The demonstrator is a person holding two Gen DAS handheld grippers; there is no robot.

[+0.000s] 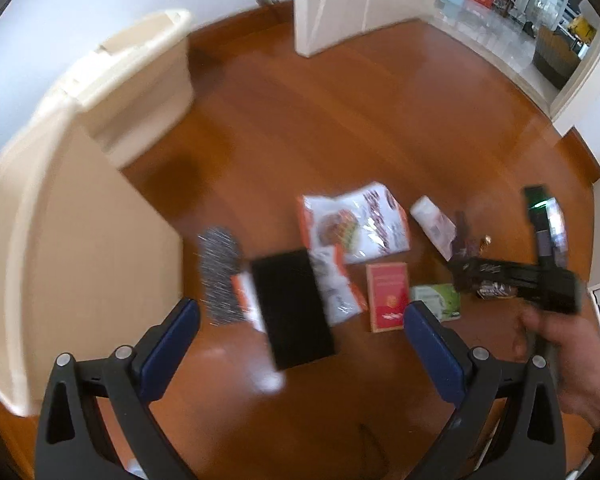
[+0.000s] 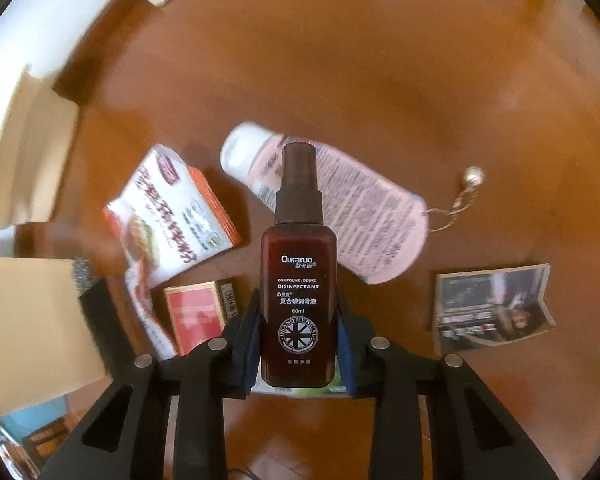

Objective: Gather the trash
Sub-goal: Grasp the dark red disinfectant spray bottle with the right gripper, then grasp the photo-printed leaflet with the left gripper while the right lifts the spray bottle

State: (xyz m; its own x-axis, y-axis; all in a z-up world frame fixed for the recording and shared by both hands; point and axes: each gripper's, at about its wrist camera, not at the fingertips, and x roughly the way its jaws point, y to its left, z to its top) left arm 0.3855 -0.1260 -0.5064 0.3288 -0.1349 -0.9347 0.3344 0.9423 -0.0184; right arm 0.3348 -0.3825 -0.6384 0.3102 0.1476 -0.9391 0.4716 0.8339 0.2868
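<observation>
The right tongs [image 2: 298, 344] are closed tight on a dark brown plastic spray bottle of disinfectant [image 2: 298, 304], held upright between the blue pads above the wooden floor [image 2: 400, 80]. The left tongs [image 1: 300, 344] stand wide open and hold nothing. Just ahead of them a flat black rectangular box [image 1: 292, 308] lies on the floor, and a beige plastic bin [image 1: 80, 240] stands to their left.

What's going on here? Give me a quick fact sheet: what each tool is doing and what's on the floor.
Right gripper: jaws shut on a brown disinfectant spray bottle
Left gripper: jaws open, holding nothing
Floor: wood, strewn with litter
Litter: snack packet, red box, black box, pink bottle
Bin: beige bin at left
</observation>
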